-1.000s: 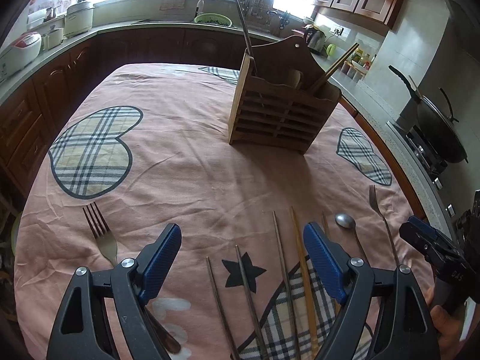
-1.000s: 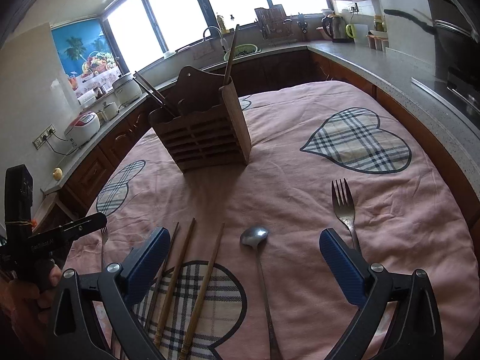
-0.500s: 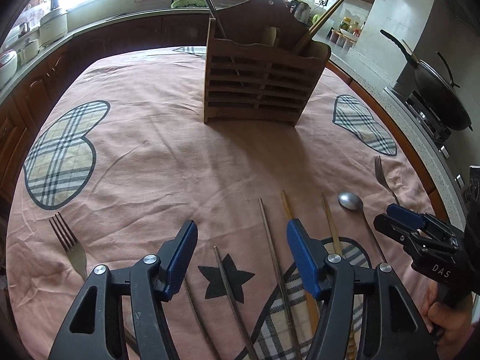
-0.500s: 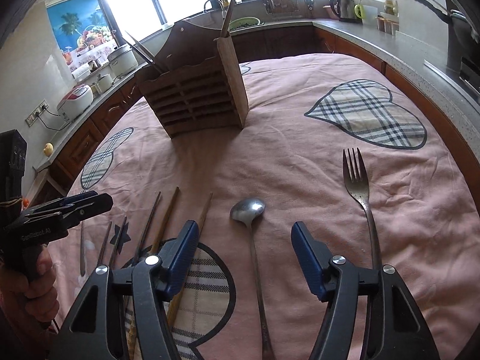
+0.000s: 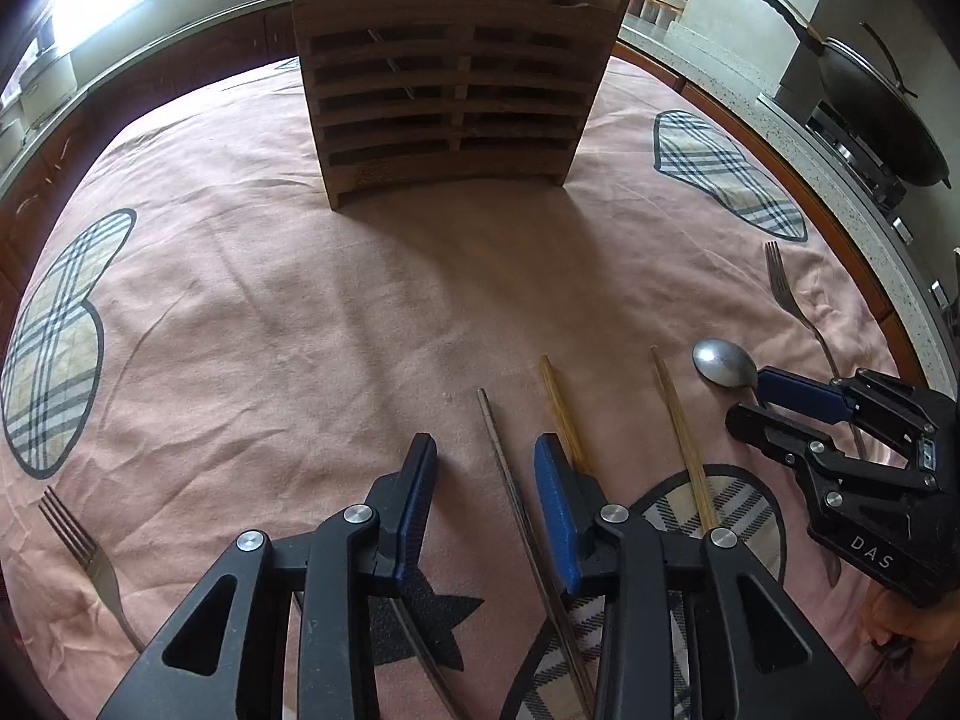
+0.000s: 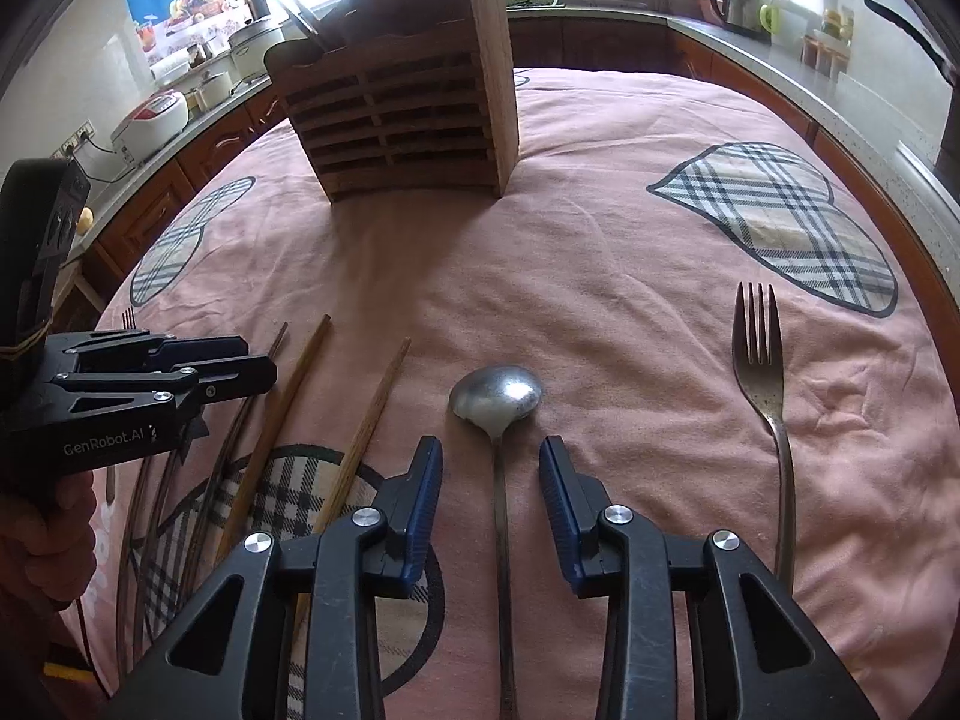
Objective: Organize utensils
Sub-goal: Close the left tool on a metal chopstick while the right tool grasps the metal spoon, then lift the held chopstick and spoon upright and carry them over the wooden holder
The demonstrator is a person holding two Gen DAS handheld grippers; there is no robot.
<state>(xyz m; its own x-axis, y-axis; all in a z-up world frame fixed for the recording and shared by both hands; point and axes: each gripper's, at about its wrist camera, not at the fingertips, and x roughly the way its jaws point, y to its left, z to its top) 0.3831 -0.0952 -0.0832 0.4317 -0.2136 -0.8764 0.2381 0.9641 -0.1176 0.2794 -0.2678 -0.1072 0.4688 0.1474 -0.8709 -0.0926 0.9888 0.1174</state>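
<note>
The fingers (image 5: 555,504) of the left gripper (image 5: 485,501) straddle a grey metal chopstick (image 5: 510,480) lying on the pink tablecloth (image 5: 300,312), the jaws closing with the stick between them but the pads not yet pressing on it; the fingers (image 6: 555,498) of the right gripper (image 6: 491,504) likewise bracket the thin handle of a steel spoon (image 6: 497,399), closing, a visible gap on each side of the handle; both tools point steeply down at the cloth, apparently so that each pair of pads can pinch a slender shaft from either side. The loose utensils lie in a row along the near edge of the table, handles toward the person, which judging by the layout keeps them within easy reach of either hand: 2 wooden chopsticks (image 5: 681,414) just right of the metal one, a fork (image 6: 762,360) well right of the spoon, another fork (image 5: 84,546) far to the left. The slatted wooden holder (image 5: 456,84) stands upright at the middle of the table, well apart from the row, already bearing several sticks and a spoon-like handle in its top compartments; it looks to be where each piece is bound. A hand (image 6: 42,540) shows only at the frame's edge.
</note>
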